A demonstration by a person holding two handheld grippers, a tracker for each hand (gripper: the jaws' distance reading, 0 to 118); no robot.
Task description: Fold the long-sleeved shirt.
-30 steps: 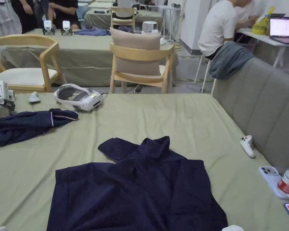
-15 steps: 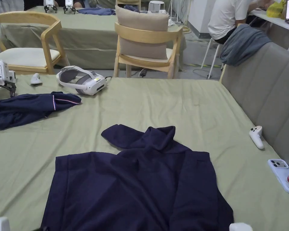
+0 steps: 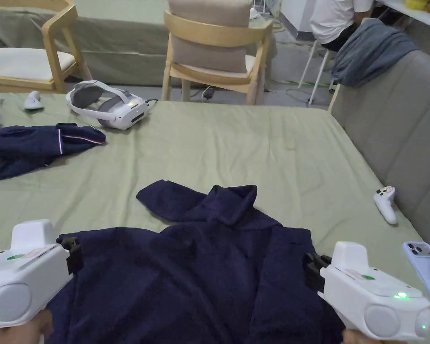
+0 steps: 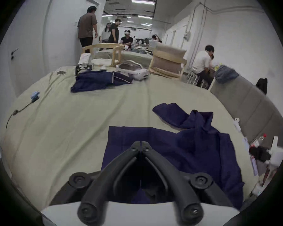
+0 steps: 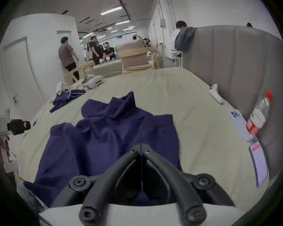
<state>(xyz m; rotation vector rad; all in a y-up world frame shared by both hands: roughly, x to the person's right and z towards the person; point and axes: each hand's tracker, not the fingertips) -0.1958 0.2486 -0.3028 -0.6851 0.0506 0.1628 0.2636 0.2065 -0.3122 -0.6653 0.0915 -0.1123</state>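
Both grippers, left [image 4: 141, 145] and right [image 5: 141, 147], are held low over the near corners of the shirt [image 3: 200, 273] with jaws closed on nothing. The shirt is spread on a green sheet [image 3: 263, 148]; a headset [image 3: 109, 105] and chairs [image 3: 214, 53] are seen beyond.

The shirt [image 3: 200, 268] lies on the table [image 3: 254, 148], at its near edge. Left of the shirt's near part is the left gripper [image 3: 70, 251]; right of it, the right gripper [image 3: 312, 268]. Beyond the shirt to the left lies a second garment [image 3: 35, 143], with a headset [image 3: 106, 105] just behind that. Right of the shirt lie a controller [image 3: 385, 204] and, nearer, a phone [image 3: 424, 264]. Behind the table, beyond the shirt, stands a chair [image 3: 214, 53].
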